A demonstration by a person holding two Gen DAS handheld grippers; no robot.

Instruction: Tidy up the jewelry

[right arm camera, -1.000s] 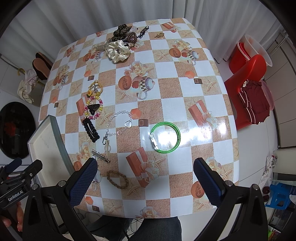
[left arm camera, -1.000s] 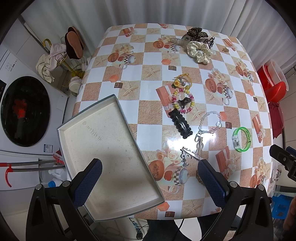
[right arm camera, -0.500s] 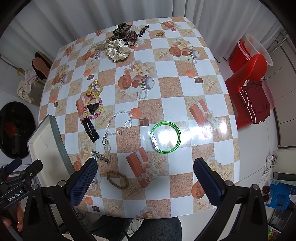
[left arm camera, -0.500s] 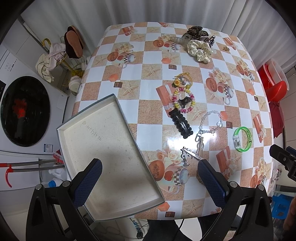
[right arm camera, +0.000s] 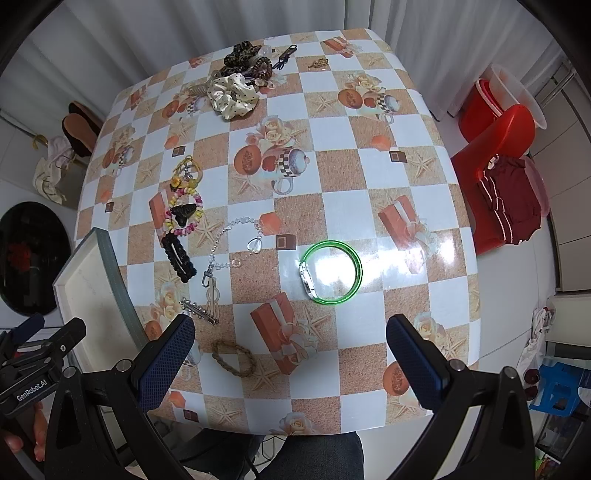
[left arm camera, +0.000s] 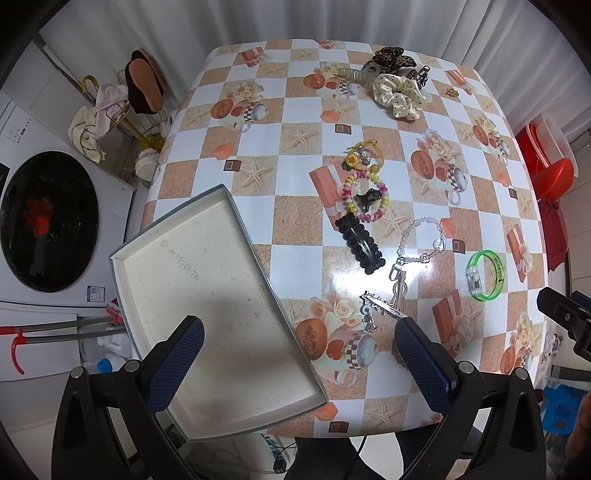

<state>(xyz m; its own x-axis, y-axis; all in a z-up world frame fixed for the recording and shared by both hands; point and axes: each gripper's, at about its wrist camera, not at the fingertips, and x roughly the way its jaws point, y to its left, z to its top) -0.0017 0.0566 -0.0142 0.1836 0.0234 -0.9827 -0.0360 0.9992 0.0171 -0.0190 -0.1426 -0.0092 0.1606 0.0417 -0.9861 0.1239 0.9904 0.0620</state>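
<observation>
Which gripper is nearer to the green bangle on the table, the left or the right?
Right. The right gripper hovers open just short of the green bangle, which lies ahead between its fingers. The left gripper is open over the tray's edge, with the bangle far off to its right.

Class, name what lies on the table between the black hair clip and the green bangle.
In the right wrist view, the clear bead chain lies between black hair clip and green bangle.

Table (left arm camera: 295, 122) with checkered orange-and-white oilcloth, white curtains (left arm camera: 258, 18) along the far side. Left: white washing machine (left arm camera: 48, 221) with dark round door, gold rack (left arm camera: 110, 110) holding cloths and slippers. Right: red plastic chair (right arm camera: 495, 155) with dark red clothing, blue stool (right arm camera: 554, 384) near, pale floor.
</observation>
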